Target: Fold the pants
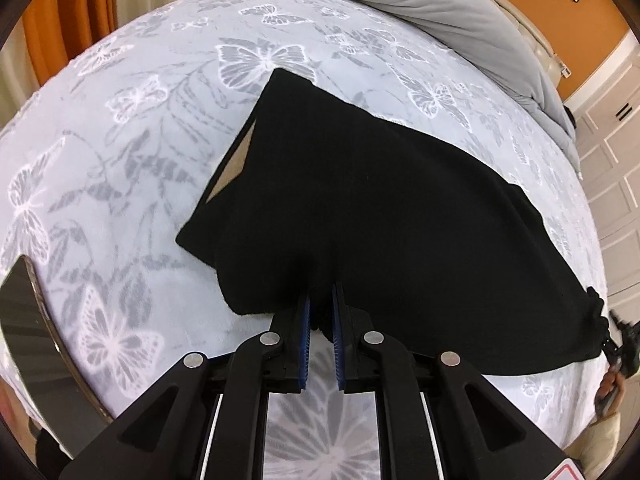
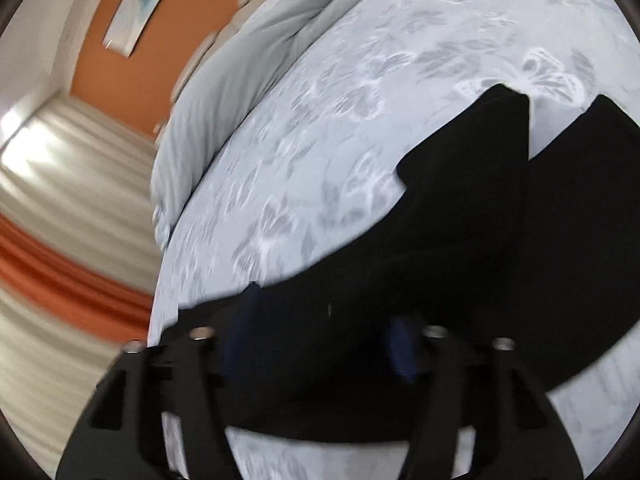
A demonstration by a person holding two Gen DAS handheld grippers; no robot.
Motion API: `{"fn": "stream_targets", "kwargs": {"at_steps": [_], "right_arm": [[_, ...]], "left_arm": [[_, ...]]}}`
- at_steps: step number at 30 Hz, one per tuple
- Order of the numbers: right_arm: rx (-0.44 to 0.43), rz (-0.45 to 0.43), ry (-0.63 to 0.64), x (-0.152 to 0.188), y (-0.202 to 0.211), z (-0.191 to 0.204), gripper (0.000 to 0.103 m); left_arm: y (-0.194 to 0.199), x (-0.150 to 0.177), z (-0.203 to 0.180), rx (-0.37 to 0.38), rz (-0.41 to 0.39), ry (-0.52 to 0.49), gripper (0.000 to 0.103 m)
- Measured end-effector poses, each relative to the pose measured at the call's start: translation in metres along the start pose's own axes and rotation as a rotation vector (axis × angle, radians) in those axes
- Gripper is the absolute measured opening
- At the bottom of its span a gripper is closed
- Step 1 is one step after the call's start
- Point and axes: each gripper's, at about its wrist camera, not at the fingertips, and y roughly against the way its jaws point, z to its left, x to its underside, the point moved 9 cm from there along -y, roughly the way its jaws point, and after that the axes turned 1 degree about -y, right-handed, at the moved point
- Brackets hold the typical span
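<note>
Black pants point(image 1: 360, 208) lie partly lifted over a pale bedspread with a butterfly print point(image 1: 120, 160). My left gripper point(image 1: 322, 300) is shut on a fold of the pants at their near edge; its blue pads pinch the cloth. In the right wrist view the pants point(image 2: 460, 240) drape across my right gripper point(image 2: 320, 320), which looks wide apart, with cloth lying between and over its blue fingers point(image 2: 402, 344). That view is blurred by motion. The right gripper also shows at the far right edge of the left wrist view point(image 1: 616, 340), at the pants' other end.
A grey duvet point(image 1: 460, 12) is bunched at the head of the bed. Orange curtains point(image 1: 68, 20) hang at the left. White panelled doors point(image 1: 612, 168) stand at the right. A dark flat object point(image 1: 24, 312) sits at the left edge.
</note>
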Motion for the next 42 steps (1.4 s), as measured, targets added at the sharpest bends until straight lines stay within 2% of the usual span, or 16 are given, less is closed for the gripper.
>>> {"fn": "stream_targets", "kwargs": {"at_steps": [6,8,9,12,16,18,21,24,26,28,32,33,34,35,39,42], "right_arm": [[-0.092,-0.071,-0.146,-0.006,0.005,-0.010,0.056],[-0.118,-0.155,-0.162,-0.016,0.022,-0.012,0.012],[-0.096,-0.172,-0.151,-0.021,0.027,-0.011,0.004],[-0.048,-0.292,-0.024,-0.036,0.067,0.020,0.004],[0.213,-0.404,0.335,-0.020,0.111,0.063,0.009],[0.376,-0.315,0.353,-0.004,0.094,0.025,0.014],[0.408,-0.158,0.141,0.014,0.075,-0.057,0.018],[0.214,-0.162,-0.038,0.017,0.083,-0.083,0.020],[0.096,-0.192,-0.116,0.008,0.086,-0.084,0.064],[0.026,-0.210,-0.167,-0.004,0.082,-0.085,0.073],[-0.076,-0.216,-0.260,-0.038,0.062,-0.086,0.072],[-0.117,-0.227,-0.273,-0.047,0.062,-0.081,0.063],[-0.153,-0.258,-0.263,-0.060,0.064,-0.073,0.033],[-0.125,-0.287,-0.237,-0.067,0.080,-0.072,0.003],[0.105,-0.504,-0.007,-0.084,0.152,-0.044,0.003],[0.406,-0.435,0.044,-0.071,0.155,-0.092,0.005]], "left_arm": [[-0.002,-0.002,0.001,-0.039,-0.002,-0.003,0.009],[-0.004,-0.001,0.001,-0.049,-0.002,-0.008,0.009],[-0.005,0.000,0.001,-0.056,0.000,-0.009,0.009],[-0.007,0.000,-0.001,-0.077,-0.007,-0.016,0.009],[-0.009,0.001,-0.004,-0.082,-0.006,-0.030,0.009],[-0.010,0.001,-0.004,-0.096,-0.014,-0.040,0.009],[-0.013,0.003,-0.003,-0.096,-0.018,-0.033,0.009],[-0.013,0.003,-0.003,-0.102,-0.023,-0.036,0.010],[-0.013,0.004,-0.002,-0.099,-0.022,-0.022,0.010],[-0.013,0.003,0.000,-0.092,-0.020,0.002,0.010],[-0.012,0.002,0.000,-0.105,-0.021,0.006,0.010],[-0.012,0.002,0.000,-0.109,-0.022,0.005,0.010],[-0.012,0.002,-0.001,-0.114,-0.023,0.004,0.011],[-0.013,0.001,-0.001,-0.118,-0.025,0.003,0.011],[-0.014,-0.004,0.000,-0.132,-0.040,-0.004,0.011],[-0.017,-0.004,-0.001,-0.149,-0.058,-0.018,0.012]]}}
